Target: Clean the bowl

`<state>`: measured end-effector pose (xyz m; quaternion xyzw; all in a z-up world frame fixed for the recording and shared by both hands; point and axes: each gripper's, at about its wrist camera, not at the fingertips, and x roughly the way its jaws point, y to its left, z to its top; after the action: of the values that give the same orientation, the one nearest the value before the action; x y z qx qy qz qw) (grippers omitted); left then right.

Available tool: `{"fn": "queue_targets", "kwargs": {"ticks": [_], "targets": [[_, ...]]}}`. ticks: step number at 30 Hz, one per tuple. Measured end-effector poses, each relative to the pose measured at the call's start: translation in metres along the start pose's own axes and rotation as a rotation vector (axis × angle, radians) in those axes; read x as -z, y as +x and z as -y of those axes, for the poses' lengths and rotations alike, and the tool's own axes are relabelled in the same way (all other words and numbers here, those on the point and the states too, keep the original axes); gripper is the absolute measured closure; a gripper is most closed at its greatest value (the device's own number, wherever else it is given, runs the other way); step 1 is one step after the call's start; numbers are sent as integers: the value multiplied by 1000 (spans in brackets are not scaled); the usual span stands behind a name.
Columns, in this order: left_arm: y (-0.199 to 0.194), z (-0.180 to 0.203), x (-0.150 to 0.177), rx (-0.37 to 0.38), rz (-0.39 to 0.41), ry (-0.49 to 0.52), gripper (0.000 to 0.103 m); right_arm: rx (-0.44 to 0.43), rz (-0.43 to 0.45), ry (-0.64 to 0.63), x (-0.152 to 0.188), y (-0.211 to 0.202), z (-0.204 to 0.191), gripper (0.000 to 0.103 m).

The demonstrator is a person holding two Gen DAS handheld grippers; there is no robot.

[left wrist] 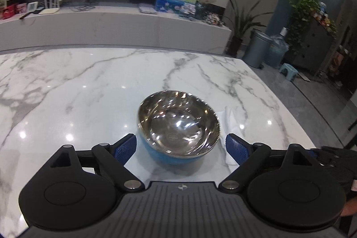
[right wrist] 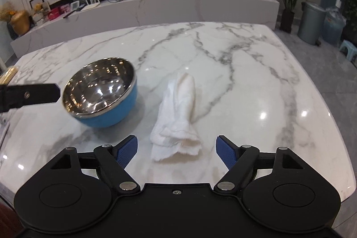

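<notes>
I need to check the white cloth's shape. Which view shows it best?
The right wrist view: the white cloth lies whole, rolled, beside the bowl. The left wrist view shows only a sliver behind the bowl.

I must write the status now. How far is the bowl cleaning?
Looks done: the bowl shines inside, no dirt visible. In hand: nothing; the left gripper and right gripper have open jaws, and the cloth lies beside the bowl. Left: probably only withdrawing.

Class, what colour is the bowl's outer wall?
Blue, on the bowl; clearest in the right wrist view.
</notes>
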<state>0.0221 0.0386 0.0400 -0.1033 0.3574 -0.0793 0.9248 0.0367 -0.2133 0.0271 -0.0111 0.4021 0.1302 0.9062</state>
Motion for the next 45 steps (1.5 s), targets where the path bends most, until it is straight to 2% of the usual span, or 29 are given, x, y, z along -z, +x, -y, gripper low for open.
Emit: {"fn": "queue_targets", "kwargs": {"ticks": [1,3,4,5,8,10,13,16,19,24,32,35,40,45], "targets": [[0,0,4,-7,-3,-19,16,4,14,6,2,-3,0,26],[-2,2,14,-25,-5,-49,16,34,86,48,12,-13,1,12],[-3,4,18,-30,0,-46,16,37,119,62,16,-18,2,2],[-3,5,21,-38,4,-44,16,38,131,71,18,-19,3,1],[-8,10,28,-59,29,-57,13,26,179,143,27,-27,5,1],[-10,10,31,-59,58,-65,0,25,213,130,31,-30,0,1],[-12,10,37,-66,100,-69,0,64,243,68,37,-31,-9,1],[-11,12,42,-78,88,-55,0,74,244,78,39,-32,-9,1],[-7,18,46,-108,61,1,0,80,242,86,40,-32,-9,1],[-2,20,53,-133,51,20,1,104,216,71,41,-25,-15,1],[1,16,62,-146,110,57,1,118,207,57,42,-20,-21,1],[3,15,63,-153,107,50,1,123,199,49,42,-17,-21,1],[7,18,66,-215,80,76,1,115,199,46,42,-15,-22,1],[9,18,71,-208,69,89,1,117,206,42,43,-15,-21,1]]}}
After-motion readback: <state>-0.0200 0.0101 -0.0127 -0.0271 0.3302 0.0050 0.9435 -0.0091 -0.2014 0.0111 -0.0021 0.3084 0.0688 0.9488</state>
